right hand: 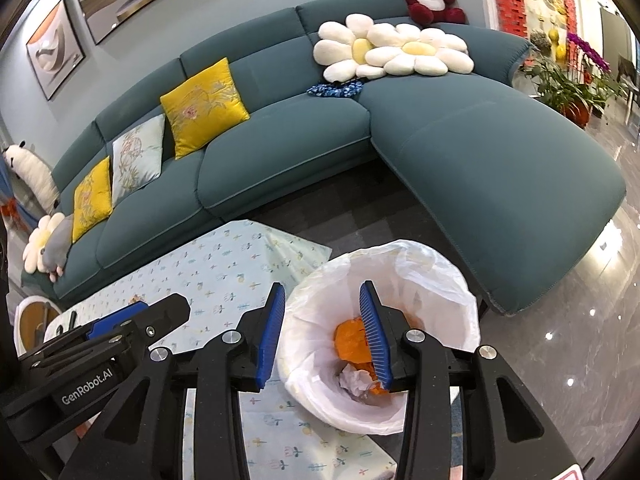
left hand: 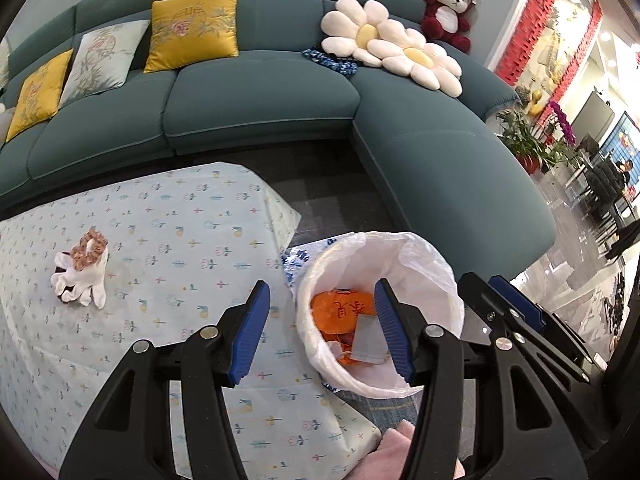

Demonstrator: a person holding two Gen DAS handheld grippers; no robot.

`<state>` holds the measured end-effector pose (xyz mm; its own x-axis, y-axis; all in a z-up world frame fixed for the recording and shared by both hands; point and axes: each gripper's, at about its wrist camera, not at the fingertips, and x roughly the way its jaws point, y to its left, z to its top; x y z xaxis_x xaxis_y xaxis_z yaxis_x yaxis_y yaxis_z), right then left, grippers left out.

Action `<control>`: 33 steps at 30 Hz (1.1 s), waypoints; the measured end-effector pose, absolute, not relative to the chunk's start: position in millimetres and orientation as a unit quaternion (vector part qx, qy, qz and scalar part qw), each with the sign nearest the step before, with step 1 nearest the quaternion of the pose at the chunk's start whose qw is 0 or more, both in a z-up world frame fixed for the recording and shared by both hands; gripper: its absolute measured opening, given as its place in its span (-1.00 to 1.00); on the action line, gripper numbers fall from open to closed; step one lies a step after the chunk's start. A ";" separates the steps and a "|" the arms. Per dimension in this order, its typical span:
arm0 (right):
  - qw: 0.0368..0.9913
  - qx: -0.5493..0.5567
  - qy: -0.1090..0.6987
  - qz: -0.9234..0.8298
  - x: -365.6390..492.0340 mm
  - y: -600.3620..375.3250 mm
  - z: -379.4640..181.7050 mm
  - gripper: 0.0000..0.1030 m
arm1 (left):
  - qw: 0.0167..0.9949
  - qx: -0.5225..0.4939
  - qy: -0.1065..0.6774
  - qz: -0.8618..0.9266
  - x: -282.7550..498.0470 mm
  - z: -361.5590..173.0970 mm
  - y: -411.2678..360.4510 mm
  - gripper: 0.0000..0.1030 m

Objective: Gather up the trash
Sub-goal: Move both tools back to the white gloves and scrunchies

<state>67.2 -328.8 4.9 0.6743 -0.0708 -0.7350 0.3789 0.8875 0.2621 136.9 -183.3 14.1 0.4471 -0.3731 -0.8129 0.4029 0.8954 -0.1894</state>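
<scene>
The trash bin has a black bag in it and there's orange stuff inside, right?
Not quite. The bag lining the trash bin is white, not black, as the left wrist view shows. The orange stuff inside is really there.

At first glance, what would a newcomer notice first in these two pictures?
Probably the white-lined trash bin right under both open grippers, with an orange bag and crumpled paper inside. Behind it curves a big teal sofa with daisy cushions and a red plush bear. White gloves lie on the patterned tablecloth.
</scene>
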 end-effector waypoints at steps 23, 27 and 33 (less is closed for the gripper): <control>0.891 0.144 0.428 -0.040 127.5 -193.4 -6.6 -0.25 | 0.861 -0.029 0.493 -0.122 185.8 -16.6 -33.7 0.30; 0.887 0.136 0.440 -0.019 144.7 -159.4 -13.9 -0.25 | 0.861 -0.039 0.498 -0.097 197.4 -26.0 5.9 0.30; 0.879 0.119 0.461 0.008 170.4 -111.5 -29.3 -0.25 | 0.858 -0.051 0.508 -0.059 216.0 -45.4 67.0 0.30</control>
<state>170.4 -111.5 -29.3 0.5751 0.1239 -0.8087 0.0951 0.9716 0.2165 216.0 67.0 -45.4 0.4773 -0.1533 -0.8653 0.0489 0.9878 -0.1480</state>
